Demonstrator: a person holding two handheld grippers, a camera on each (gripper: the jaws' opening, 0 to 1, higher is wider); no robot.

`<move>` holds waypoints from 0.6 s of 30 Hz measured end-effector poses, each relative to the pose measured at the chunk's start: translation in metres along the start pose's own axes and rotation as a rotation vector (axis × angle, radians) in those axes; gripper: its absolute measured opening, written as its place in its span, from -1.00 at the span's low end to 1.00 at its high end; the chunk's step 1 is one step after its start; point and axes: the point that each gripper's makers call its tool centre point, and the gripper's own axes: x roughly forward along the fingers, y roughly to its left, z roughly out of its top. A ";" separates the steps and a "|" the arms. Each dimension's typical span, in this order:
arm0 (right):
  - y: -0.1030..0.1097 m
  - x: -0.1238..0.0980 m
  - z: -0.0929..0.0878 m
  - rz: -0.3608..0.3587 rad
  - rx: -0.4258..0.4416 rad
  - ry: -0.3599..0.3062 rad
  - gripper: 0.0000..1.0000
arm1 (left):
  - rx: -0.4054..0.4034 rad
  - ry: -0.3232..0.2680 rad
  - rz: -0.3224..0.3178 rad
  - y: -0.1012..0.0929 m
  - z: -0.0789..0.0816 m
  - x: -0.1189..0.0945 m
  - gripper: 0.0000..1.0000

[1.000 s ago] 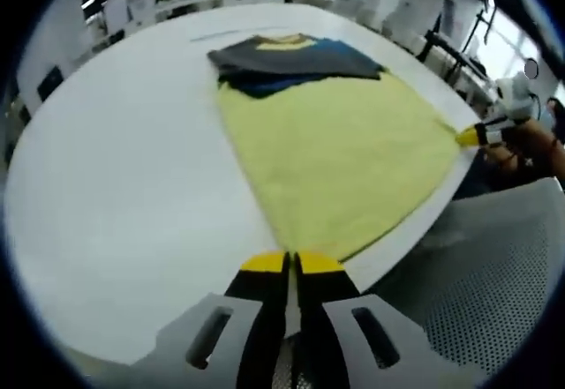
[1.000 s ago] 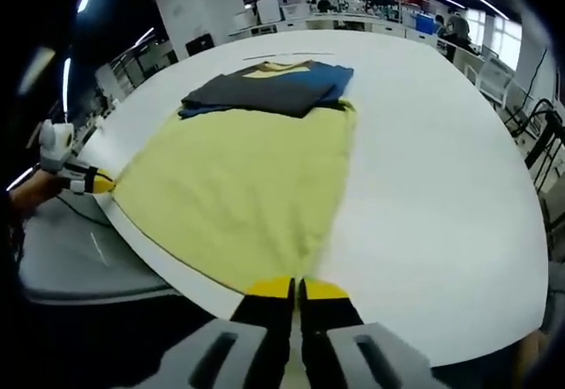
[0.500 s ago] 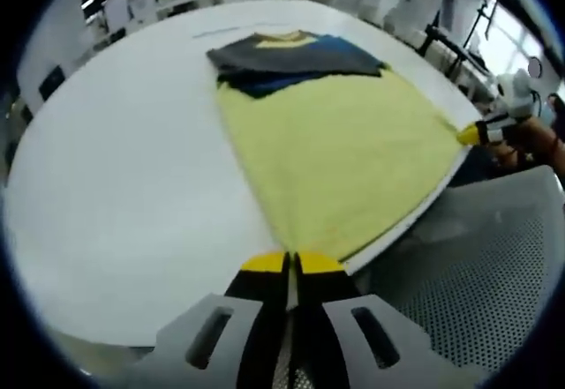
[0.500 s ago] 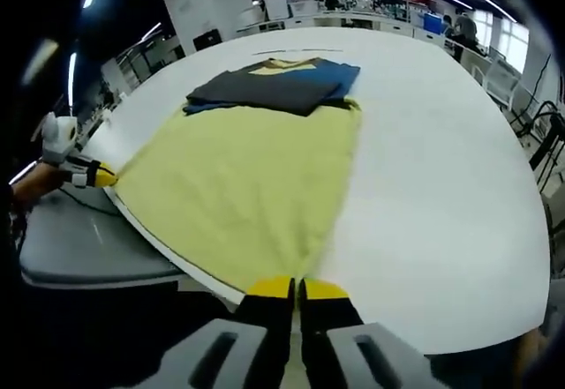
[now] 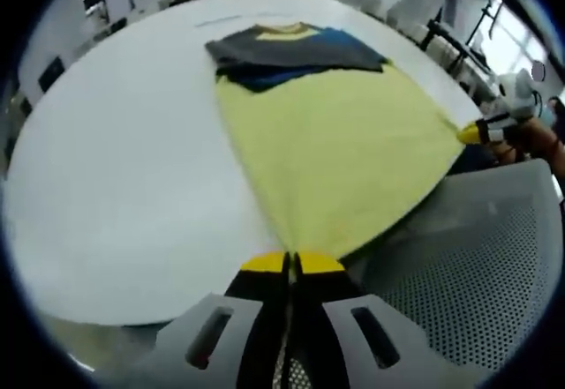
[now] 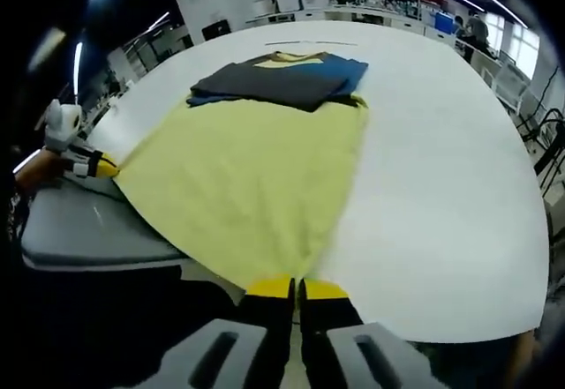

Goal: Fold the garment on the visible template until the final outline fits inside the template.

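Note:
A yellow garment (image 5: pixel 335 146) (image 6: pixel 247 177) is stretched flat over the white table (image 5: pixel 124 160) (image 6: pixel 441 168), its near hem hanging past the table's edge. My left gripper (image 5: pixel 290 263) is shut on one hem corner, and it shows again at the left of the right gripper view (image 6: pixel 99 168). My right gripper (image 6: pixel 296 288) is shut on the other hem corner, and it shows at the right of the left gripper view (image 5: pixel 470 133). At the garment's far end lies a stack of folded clothes (image 5: pixel 291 52) (image 6: pixel 282 78), dark grey over blue with yellow behind. I cannot make out a template outline.
A grey perforated chair (image 5: pixel 477 265) (image 6: pixel 79 230) stands below the table's near edge between the two grippers. A hand (image 5: pixel 530 138) holds the other gripper. Desks and chairs of an office stand beyond the table.
Both grippers have drawn back toward the person with the hem, so the garment's near edge now overhangs the table edge further. Both stay shut.

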 end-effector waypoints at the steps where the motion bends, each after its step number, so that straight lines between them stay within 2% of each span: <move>1: 0.000 0.000 0.000 0.000 -0.002 0.003 -1.00 | -0.004 0.002 -0.001 0.000 -0.001 0.000 -1.00; 8: 0.000 -0.001 0.003 0.003 -0.008 0.013 -1.00 | -0.044 -0.014 -0.011 0.003 0.004 -0.003 -1.00; 18: 0.000 -0.018 0.045 0.000 0.006 -0.102 -1.00 | -0.087 -0.094 -0.028 0.007 0.033 -0.017 -1.00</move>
